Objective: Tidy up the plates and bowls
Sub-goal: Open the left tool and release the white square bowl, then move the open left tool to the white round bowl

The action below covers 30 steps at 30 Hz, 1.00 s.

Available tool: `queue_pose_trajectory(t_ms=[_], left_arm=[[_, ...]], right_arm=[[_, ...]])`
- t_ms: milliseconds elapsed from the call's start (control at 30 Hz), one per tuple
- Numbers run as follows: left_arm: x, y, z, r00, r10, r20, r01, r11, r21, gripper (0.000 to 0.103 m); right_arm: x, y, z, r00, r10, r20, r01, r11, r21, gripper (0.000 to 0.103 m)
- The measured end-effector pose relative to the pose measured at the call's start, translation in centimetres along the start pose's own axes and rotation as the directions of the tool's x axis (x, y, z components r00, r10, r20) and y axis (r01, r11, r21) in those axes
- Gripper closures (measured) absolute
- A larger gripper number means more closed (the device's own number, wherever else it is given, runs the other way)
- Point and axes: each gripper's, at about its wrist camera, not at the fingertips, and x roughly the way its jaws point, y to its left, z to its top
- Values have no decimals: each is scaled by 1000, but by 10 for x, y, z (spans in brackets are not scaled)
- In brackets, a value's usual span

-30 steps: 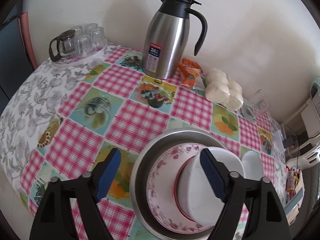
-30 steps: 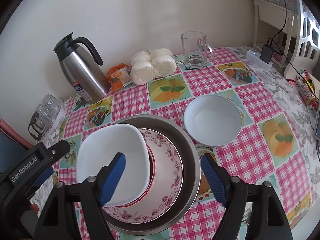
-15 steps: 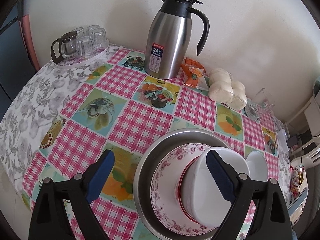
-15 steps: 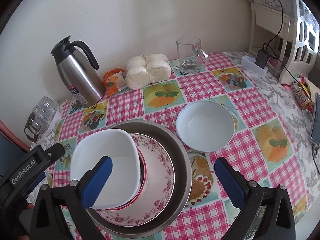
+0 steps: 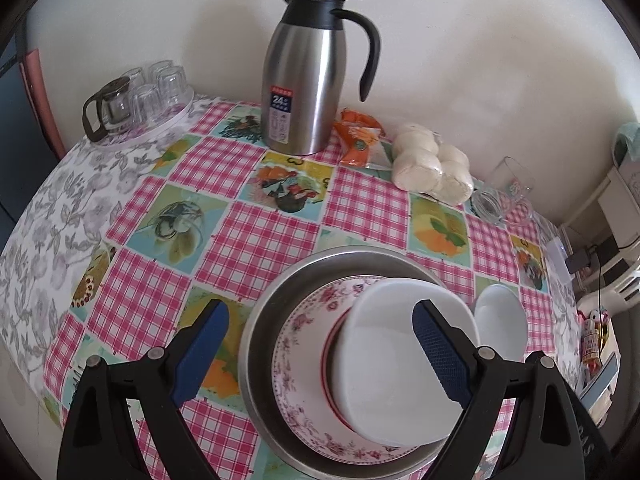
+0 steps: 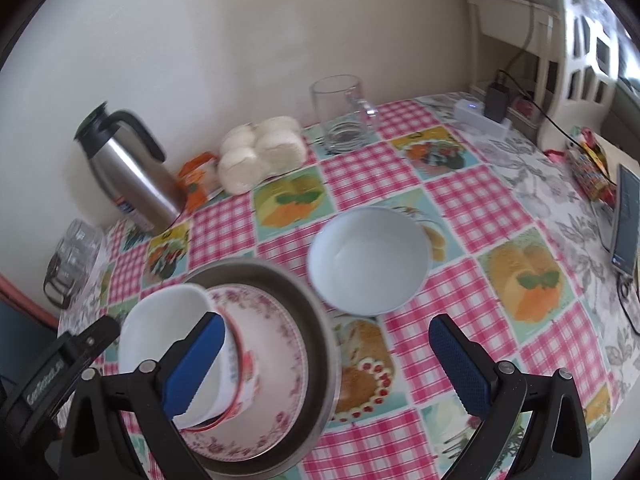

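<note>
A metal basin (image 5: 256, 332) stands on the checked tablecloth. It holds a floral plate (image 5: 304, 332), a red-rimmed bowl (image 5: 330, 360) and, on top, a white squarish bowl (image 5: 384, 384) sitting off-centre. My left gripper (image 5: 320, 350) hovers open over the stack; one finger is above the white bowl, the other over the cloth left of the basin. A round white bowl (image 6: 368, 260) sits alone on the cloth right of the basin (image 6: 240, 268). My right gripper (image 6: 328, 360) is open wide, nothing in it, just in front of the round bowl, between it and the stack.
Along the wall stand a steel thermos jug (image 5: 304, 80), a tray of glasses with a small teapot (image 5: 136, 100), an orange packet (image 5: 360, 140), a bag of buns (image 5: 432, 168) and a glass mug (image 6: 340, 116). A charger block (image 6: 484, 116) and phone (image 6: 624, 220) lie at the right edge.
My right gripper's jaws have spread wider and it has shifted right, off the white squarish bowl and toward the round bowl. The left gripper has barely moved.
</note>
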Motion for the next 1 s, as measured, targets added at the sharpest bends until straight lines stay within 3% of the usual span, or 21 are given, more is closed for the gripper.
queue_pose_trajectory(t_ms=[533, 1000], left_arm=[[-12, -47, -10, 999, -40, 28, 37, 996, 82, 10], [-13, -125, -24, 996, -85, 16, 78, 962, 263, 10]], right_arm=[[-2, -70, 19, 999, -52, -4, 52, 992, 117, 0], [-1, -129, 28, 995, -97, -16, 98, 975, 201, 0]])
